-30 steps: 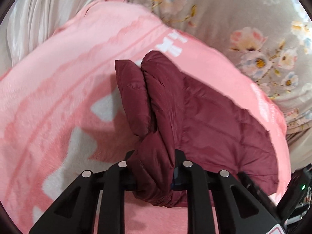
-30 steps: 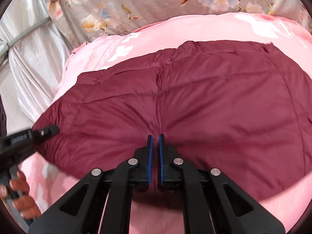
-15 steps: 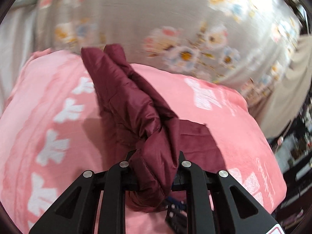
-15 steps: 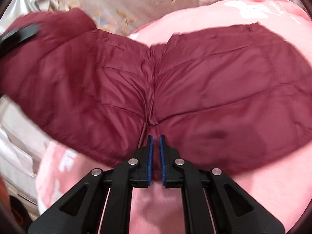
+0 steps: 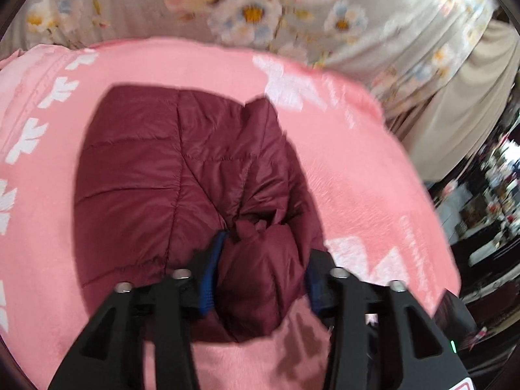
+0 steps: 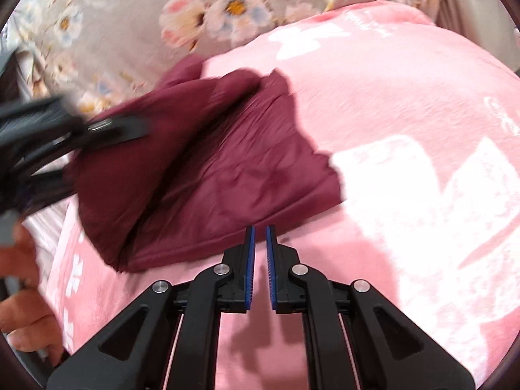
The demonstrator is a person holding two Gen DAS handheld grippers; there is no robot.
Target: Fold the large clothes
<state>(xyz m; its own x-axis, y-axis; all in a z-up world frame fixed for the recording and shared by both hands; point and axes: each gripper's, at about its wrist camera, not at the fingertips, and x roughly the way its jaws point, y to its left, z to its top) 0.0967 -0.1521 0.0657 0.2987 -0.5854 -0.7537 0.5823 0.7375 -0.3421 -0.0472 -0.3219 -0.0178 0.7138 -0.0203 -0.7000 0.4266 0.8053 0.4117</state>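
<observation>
A maroon quilted jacket [image 5: 156, 175] lies folded on a pink blanket [image 5: 357, 175]. In the left wrist view a puffy bunched fold of it sits between the spread jaws of my left gripper [image 5: 260, 269], which are opening; the blue pads [image 5: 209, 273] stand at its sides without squeezing it. In the right wrist view the jacket [image 6: 211, 169] is a narrow bundle. My right gripper [image 6: 260, 237] is shut just in front of its near hem, with nothing between the pads. The left gripper's black frame [image 6: 48, 126] shows blurred at the jacket's left end.
A grey floral sheet [image 5: 253, 13] covers the bed beyond the blanket. A beige curtain [image 5: 461, 97] and cluttered dark shelves [image 5: 487, 201] stand to the right. A person's hand [image 6: 22, 308] holds the left gripper's handle at the left edge of the right wrist view.
The left gripper carried the lifted jacket end across and laid it down over the rest, then its jaws spread. The right gripper slid back off the jacket to its near hem.
</observation>
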